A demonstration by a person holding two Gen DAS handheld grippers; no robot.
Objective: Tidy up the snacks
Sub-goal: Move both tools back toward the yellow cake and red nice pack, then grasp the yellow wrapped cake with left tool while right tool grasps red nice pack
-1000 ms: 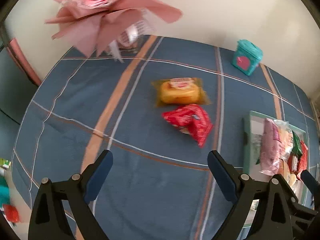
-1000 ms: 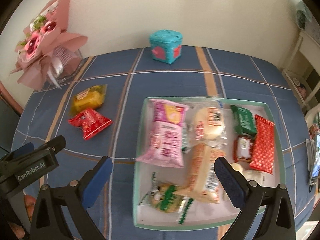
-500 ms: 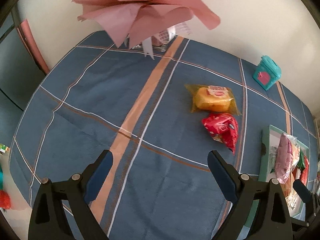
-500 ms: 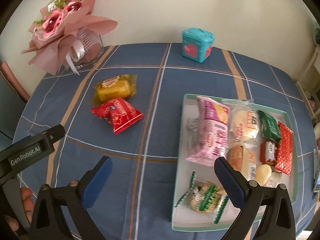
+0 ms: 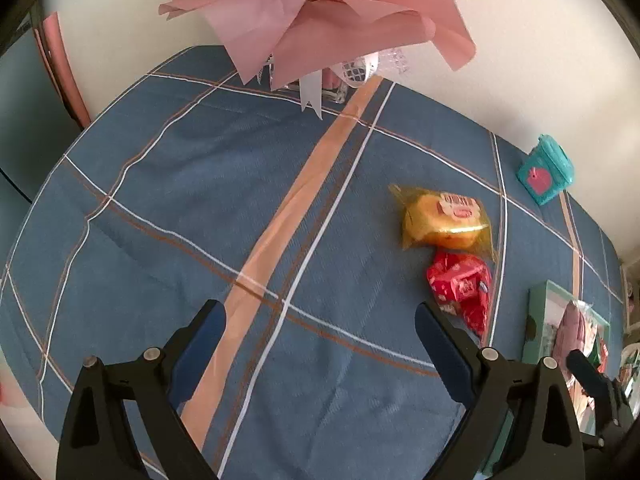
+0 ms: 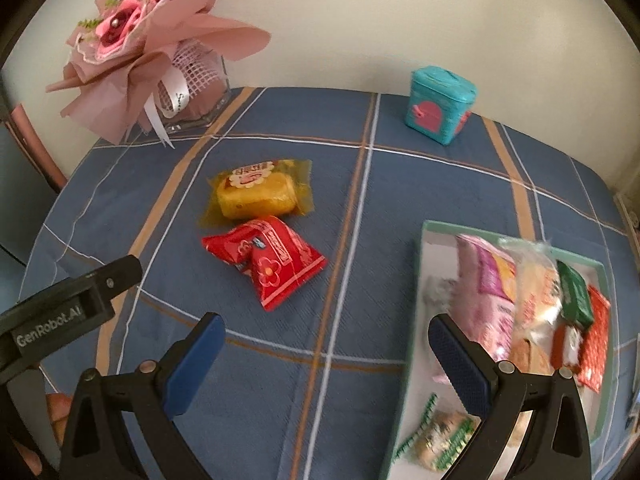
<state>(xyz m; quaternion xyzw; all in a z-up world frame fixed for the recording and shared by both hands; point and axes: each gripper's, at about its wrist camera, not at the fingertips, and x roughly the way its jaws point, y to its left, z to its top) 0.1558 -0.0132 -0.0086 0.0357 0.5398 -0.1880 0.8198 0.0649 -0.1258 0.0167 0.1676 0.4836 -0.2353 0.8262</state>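
Observation:
Two loose snacks lie on the blue plaid tablecloth: a yellow cake packet and, just in front of it, a red packet. A pale green tray at the right holds several wrapped snacks. My left gripper hovers open over bare cloth, left of the red packet. My right gripper is open too, between the red packet and the tray, with nothing between its fingers. The left gripper's body shows at the left edge of the right wrist view.
A pink paper bouquet in a glass vase stands at the back left by the wall. A teal tin box sits at the back. A pink chair back is beyond the table's left edge.
Both grippers have shifted left across the table. The tray has slid toward the right edge of both views and the bouquet has come closer. Both jaws stay open.

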